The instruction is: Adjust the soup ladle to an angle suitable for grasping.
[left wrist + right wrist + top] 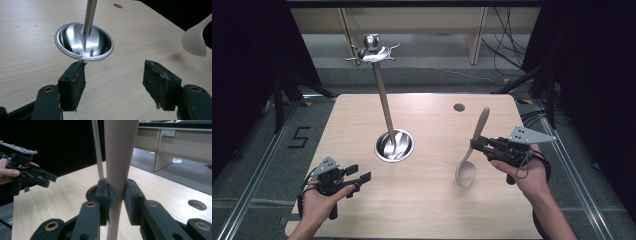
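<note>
From the high view, the wooden table (422,200) carried a metal stand (382,95) near its centre: a slim pole rising from a round dished steel base (394,146) to a crown of curled hooks (372,54) with a ball on top, which the gripper views cut off. At about four o'clock from the base, the right gripper (475,144) was clamped on the narrow part of the handle of a pale beige spoon (466,172), held steeply, bowl downward near the tabletop and handle end pointing up toward twelve o'clock. The right gripper view showed what the high view could not: both black pads pressed flat against the handle (117,157), with the stand's pole just behind it and a round hole (197,205) in the table at about four o'clock in that view. At about seven o'clock from the base, the left gripper (359,175) hovered with its jaws spread apart and nothing between them; the left gripper view confirmed the wide gap over bare wood. That view also looked into the steel base (97,45), where only the pole's foot appeared to sit, though reflections made this hard to judge, and the spoon's bowl (195,40) hung at about two o'clock.
</note>
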The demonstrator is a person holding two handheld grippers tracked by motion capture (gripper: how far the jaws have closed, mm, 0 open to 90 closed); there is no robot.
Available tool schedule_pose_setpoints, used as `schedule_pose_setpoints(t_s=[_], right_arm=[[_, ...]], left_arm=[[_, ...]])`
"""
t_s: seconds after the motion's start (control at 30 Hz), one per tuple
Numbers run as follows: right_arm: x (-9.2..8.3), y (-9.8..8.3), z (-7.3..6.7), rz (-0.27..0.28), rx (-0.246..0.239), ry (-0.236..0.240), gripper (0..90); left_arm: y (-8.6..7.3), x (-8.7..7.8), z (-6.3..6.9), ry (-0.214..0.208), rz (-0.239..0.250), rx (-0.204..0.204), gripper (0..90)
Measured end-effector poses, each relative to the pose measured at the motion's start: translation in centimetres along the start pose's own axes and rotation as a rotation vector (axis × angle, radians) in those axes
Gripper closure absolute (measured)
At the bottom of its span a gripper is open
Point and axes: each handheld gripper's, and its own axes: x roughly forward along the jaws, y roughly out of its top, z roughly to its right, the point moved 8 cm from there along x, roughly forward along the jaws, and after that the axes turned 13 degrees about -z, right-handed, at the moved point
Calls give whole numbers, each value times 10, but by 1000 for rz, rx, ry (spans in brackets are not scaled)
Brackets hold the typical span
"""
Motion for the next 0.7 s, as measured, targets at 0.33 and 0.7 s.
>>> schedule_pose_setpoints(t_s=[0.33,0.7], right_arm=[[-2,9,-7,17,12,-21,758],[-5,9,-7,23,6,-34,758]], left_arm=[[1,5,4,-4,14,61,321],[4,1,6,9,36,76,319]])
